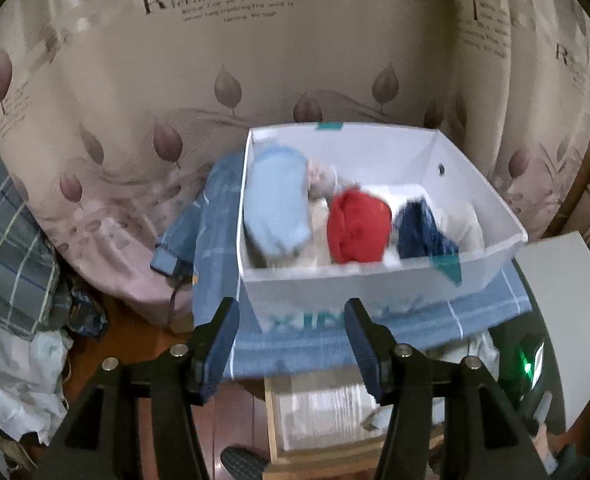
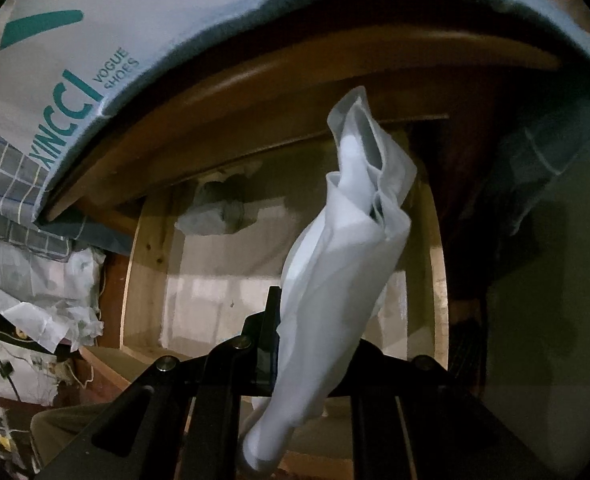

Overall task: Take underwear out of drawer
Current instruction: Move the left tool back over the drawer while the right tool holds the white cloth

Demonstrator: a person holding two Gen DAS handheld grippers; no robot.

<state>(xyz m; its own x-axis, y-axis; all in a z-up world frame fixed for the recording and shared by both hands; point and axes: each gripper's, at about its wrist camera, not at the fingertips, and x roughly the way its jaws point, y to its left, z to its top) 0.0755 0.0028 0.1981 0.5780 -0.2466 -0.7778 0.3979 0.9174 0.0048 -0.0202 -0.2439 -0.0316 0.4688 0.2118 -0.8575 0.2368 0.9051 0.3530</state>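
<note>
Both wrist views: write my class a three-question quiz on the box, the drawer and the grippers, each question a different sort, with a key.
1. True or false: the left gripper holds a garment.
2. What does the right gripper grip? A) red bundle B) white cloth C) lid
3. Fill in: in the box, the red bundle lies between the light blue bundle and the ____ blue one.

Key: 1 false, its jaws are open and empty. 2 B, the white cloth, held above the open drawer. 3 dark.
</note>
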